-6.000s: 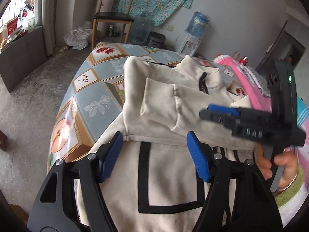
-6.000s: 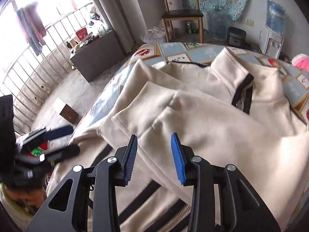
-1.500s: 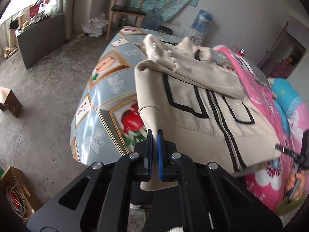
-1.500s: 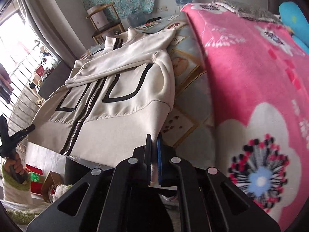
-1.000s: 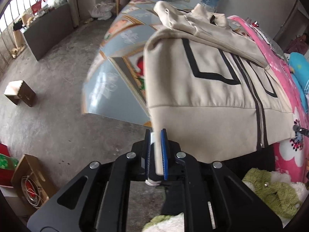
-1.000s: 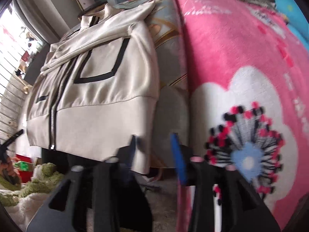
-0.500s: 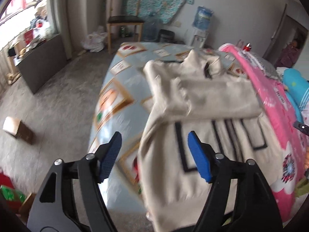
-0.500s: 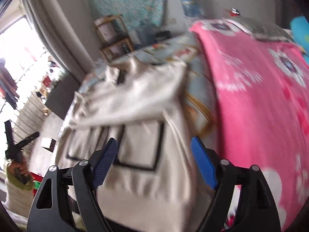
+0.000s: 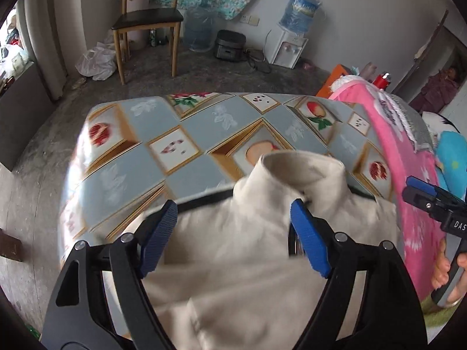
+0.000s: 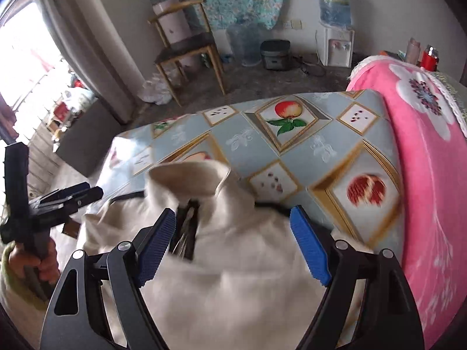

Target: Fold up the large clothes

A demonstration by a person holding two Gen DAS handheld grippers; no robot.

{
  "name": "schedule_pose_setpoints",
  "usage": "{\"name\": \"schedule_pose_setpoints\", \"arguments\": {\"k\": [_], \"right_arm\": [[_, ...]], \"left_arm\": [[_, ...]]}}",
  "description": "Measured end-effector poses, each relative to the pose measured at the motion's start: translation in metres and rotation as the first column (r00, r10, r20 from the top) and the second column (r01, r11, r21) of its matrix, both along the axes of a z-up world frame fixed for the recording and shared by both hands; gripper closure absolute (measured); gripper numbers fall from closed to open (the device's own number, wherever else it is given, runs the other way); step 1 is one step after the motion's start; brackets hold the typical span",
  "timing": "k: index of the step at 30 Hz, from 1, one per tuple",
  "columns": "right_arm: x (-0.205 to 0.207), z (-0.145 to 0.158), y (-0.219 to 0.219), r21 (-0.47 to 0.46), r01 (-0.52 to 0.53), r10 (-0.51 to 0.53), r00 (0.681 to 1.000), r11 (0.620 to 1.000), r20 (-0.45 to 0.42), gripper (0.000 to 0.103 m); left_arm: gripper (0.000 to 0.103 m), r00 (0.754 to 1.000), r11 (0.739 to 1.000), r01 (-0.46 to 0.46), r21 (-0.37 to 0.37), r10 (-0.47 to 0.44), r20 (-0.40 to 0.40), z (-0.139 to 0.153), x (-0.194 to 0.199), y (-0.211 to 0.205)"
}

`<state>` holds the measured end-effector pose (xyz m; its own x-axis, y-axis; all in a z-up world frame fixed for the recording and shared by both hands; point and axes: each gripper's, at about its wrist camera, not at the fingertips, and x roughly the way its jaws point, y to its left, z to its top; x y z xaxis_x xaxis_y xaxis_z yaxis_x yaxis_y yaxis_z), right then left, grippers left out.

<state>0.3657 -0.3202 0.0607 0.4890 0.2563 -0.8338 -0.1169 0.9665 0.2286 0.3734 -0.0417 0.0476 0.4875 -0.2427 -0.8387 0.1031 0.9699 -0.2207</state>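
A cream zip jacket [image 9: 256, 233] with black trim lies on the table, its stand-up collar [image 9: 300, 169] pointing away from me. My left gripper [image 9: 233, 239] is open and empty, hovering just above the jacket's upper body behind the collar. My right gripper [image 10: 233, 242] is also open and empty, above the same area near the collar [image 10: 189, 178] and zip [image 10: 186, 233]. Each gripper shows in the other's view: the right one at the right edge [image 9: 432, 201], the left one at the left edge [image 10: 58, 201].
The table has a blue-grey fruit-pattern cloth [image 9: 163, 148]. A pink flowered blanket [image 10: 423, 134] lies along the right side. Beyond the table stand a wooden chair [image 9: 146, 20], a water dispenser [image 9: 292, 43] and a rice cooker [image 9: 230, 45] on the floor.
Both grippers held the jacket's hem shut, let it go and opened. They have since moved forward over the jacket to just behind the collar.
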Motion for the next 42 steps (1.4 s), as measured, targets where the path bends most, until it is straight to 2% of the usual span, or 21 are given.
{"name": "schedule_pose_setpoints", "arguments": {"k": [3, 5, 9, 11, 12, 13, 15, 17, 18, 19, 21, 24, 26, 28, 31, 34, 37, 38, 40, 42], "right_arm": [[0.047, -0.028, 0.013, -0.018, 0.001, -0.002, 0.997, 1.0, -0.073, 0.024], [0.065, -0.043, 0.022, -0.042, -0.004, 0.0, 0.995, 0.999, -0.1, 0.024], [0.09, -0.073, 0.033, -0.102, -0.022, 0.005, 0.986, 0.994, -0.165, 0.024], [0.093, -0.086, 0.033, -0.131, -0.027, 0.0, 0.979, 0.991, -0.204, 0.024], [0.091, -0.09, 0.032, -0.139, -0.035, 0.004, 0.975, 0.99, -0.22, 0.024], [0.088, -0.092, 0.032, -0.135, -0.047, 0.015, 0.974, 0.99, -0.227, 0.029], [0.077, -0.089, 0.032, -0.128, -0.092, 0.059, 0.97, 0.988, -0.236, 0.036], [0.063, -0.083, 0.033, -0.128, -0.13, 0.099, 0.969, 0.983, -0.226, 0.048], [0.054, -0.076, 0.034, -0.131, -0.151, 0.121, 0.969, 0.98, -0.214, 0.058], [0.049, -0.071, 0.033, -0.135, -0.166, 0.137, 0.97, 0.977, -0.203, 0.071], [0.03, -0.057, 0.036, -0.14, -0.205, 0.182, 0.97, 0.969, -0.162, 0.084], [0.003, -0.042, 0.04, -0.162, -0.258, 0.244, 0.965, 0.952, -0.1, 0.089], [-0.018, -0.04, 0.046, -0.209, -0.297, 0.288, 0.955, 0.932, -0.073, 0.09], [-0.035, -0.043, 0.053, -0.247, -0.332, 0.325, 0.943, 0.91, -0.07, 0.092], [-0.057, -0.057, 0.061, -0.314, -0.369, 0.358, 0.929, 0.875, -0.095, 0.093], [-0.07, -0.077, 0.068, -0.376, -0.392, 0.373, 0.919, 0.839, -0.126, 0.093], [-0.075, -0.086, 0.072, -0.41, -0.394, 0.376, 0.918, 0.822, -0.127, 0.093], [-0.074, -0.087, 0.072, -0.411, -0.392, 0.374, 0.919, 0.823, -0.127, 0.093], [-0.073, -0.087, 0.07, -0.401, -0.385, 0.364, 0.922, 0.831, -0.131, 0.093], [-0.073, -0.088, 0.069, -0.394, -0.387, 0.364, 0.921, 0.834, -0.135, 0.093]], "left_arm": [[0.027, 0.999, 0.999, -0.004, 0.044, 0.006, -0.041, -0.024, 0.039, -0.028], [0.027, 0.998, 0.997, 0.011, 0.077, -0.007, -0.056, -0.036, 0.055, -0.042], [0.027, 0.996, 0.98, 0.051, 0.193, -0.034, -0.088, -0.058, 0.068, -0.064], [0.028, 0.993, 0.974, 0.07, 0.216, -0.048, -0.103, -0.065, 0.067, -0.065], [0.035, 0.993, 0.972, 0.08, 0.222, -0.059, -0.103, -0.067, 0.064, -0.065], [0.039, 0.991, 0.97, 0.095, 0.225, -0.072, -0.109, -0.067, 0.061, -0.065], [0.054, 0.987, 0.965, 0.137, 0.224, -0.114, -0.112, -0.063, 0.052, -0.067], [0.064, 0.982, 0.957, 0.179, 0.23, -0.162, -0.093, -0.056, 0.042, -0.068], [0.071, 0.977, 0.951, 0.21, 0.227, -0.197, -0.076, -0.051, 0.034, -0.069], [0.073, 0.972, 0.946, 0.233, 0.225, -0.224, -0.063, -0.046, 0.027, -0.07], [0.08, 0.96, 0.933, 0.278, 0.228, -0.279, -0.029, -0.037, 0.009, -0.072], [0.084, 0.936, 0.91, 0.335, 0.242, -0.351, 0.021, -0.026, -0.018, -0.073], [0.085, 0.92, 0.894, 0.366, 0.259, -0.389, 0.042, -0.025, -0.035, -0.073], [0.086, 0.905, 0.873, 0.391, 0.292, -0.422, 0.048, -0.029, -0.05, -0.072], [0.087, 0.898, 0.854, 0.411, 0.317, -0.439, 0.017, -0.042, -0.066, -0.069], [0.086, 0.901, 0.857, 0.418, 0.303, -0.433, -0.017, -0.056, -0.073, -0.063], [0.084, 0.906, 0.875, 0.416, 0.248, -0.422, -0.033, -0.058, -0.077, -0.054], [0.082, 0.907, 0.884, 0.414, 0.218, -0.42, -0.023, -0.053, -0.08, -0.05], [0.078, 0.9, 0.898, 0.43, 0.097, -0.434, 0.026, -0.033, -0.089, -0.038], [0.074, 0.888, 0.892, 0.452, -0.012, -0.448, 0.104, -0.013, -0.096, -0.029]]}}
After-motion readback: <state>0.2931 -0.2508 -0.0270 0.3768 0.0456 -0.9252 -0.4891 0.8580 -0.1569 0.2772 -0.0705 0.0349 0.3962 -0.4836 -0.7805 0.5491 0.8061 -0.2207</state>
